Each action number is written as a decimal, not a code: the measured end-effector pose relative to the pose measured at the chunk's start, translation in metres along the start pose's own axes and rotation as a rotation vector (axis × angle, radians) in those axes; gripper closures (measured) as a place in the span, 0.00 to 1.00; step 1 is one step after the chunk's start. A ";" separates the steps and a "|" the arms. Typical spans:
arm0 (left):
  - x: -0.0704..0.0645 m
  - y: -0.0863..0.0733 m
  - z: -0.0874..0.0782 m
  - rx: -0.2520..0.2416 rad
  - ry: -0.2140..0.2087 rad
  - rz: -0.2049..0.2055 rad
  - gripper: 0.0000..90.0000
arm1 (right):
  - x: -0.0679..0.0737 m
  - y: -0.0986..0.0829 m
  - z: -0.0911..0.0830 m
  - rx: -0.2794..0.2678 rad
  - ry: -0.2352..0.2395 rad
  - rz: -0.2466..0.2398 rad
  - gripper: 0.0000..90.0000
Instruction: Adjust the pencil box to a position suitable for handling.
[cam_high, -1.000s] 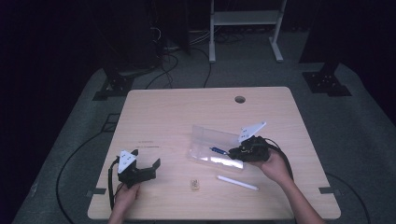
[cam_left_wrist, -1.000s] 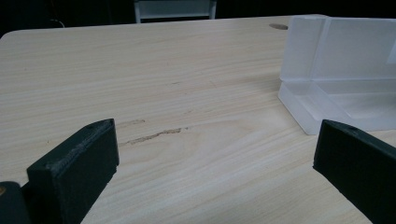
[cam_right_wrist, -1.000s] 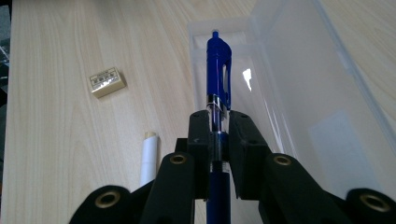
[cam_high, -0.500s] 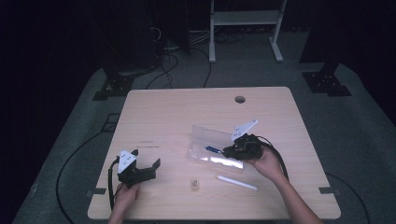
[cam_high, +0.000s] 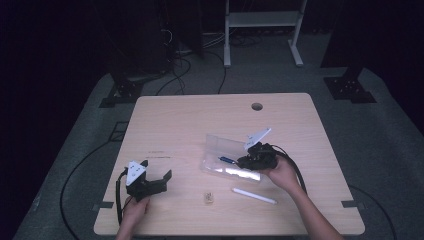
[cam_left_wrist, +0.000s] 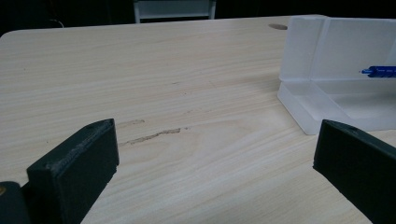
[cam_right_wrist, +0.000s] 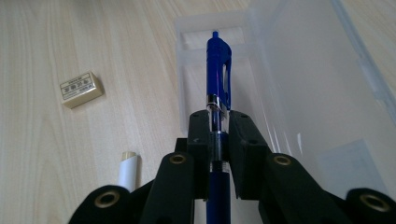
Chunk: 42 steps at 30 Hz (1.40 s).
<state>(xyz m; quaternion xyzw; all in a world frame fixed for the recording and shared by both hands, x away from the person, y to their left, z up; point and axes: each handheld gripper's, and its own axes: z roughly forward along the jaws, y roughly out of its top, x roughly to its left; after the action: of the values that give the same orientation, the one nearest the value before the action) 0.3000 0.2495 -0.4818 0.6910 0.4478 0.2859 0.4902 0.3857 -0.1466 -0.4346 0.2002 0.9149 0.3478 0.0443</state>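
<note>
A clear plastic pencil case (cam_high: 227, 157) lies open on the table, its lid raised; it also appears at the right of the left gripper view (cam_left_wrist: 336, 88). My right gripper (cam_right_wrist: 218, 123) is shut on a blue pen (cam_right_wrist: 218, 70), holding it lengthwise over the case's tray (cam_right_wrist: 201, 74). In the high view the right gripper (cam_high: 247, 161) sits at the case's right end, with the pen (cam_high: 227, 160) pointing left over the tray. My left gripper (cam_high: 152, 177) rests near the table's front left, open and empty, its jaws wide apart in its own view.
A white pen (cam_high: 254, 195) lies on the table in front of the case, its tip showing in the right gripper view (cam_right_wrist: 127, 170). A small tan eraser (cam_high: 208, 197) sits to its left, also (cam_right_wrist: 81, 88). A cable hole (cam_high: 257, 106) is near the far edge.
The right gripper has carried the blue pen leftward from the case's right side until it is over the tray. The left gripper has stayed put.
</note>
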 end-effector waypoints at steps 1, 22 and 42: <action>0.000 0.000 0.000 0.000 0.000 0.001 0.00 | 0.000 0.000 0.001 0.002 -0.002 0.000 0.88; 0.000 0.000 0.000 0.000 -0.001 0.000 0.00 | -0.011 -0.004 0.020 0.022 -0.007 0.041 0.87; 0.000 0.000 0.000 -0.001 -0.001 0.000 0.00 | -0.016 -0.008 0.033 0.044 -0.015 0.055 0.87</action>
<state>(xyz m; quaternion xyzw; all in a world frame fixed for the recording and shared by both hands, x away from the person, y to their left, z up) 0.2999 0.2496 -0.4818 0.6911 0.4474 0.2856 0.4906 0.4046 -0.1376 -0.4653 0.2288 0.9161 0.3271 0.0371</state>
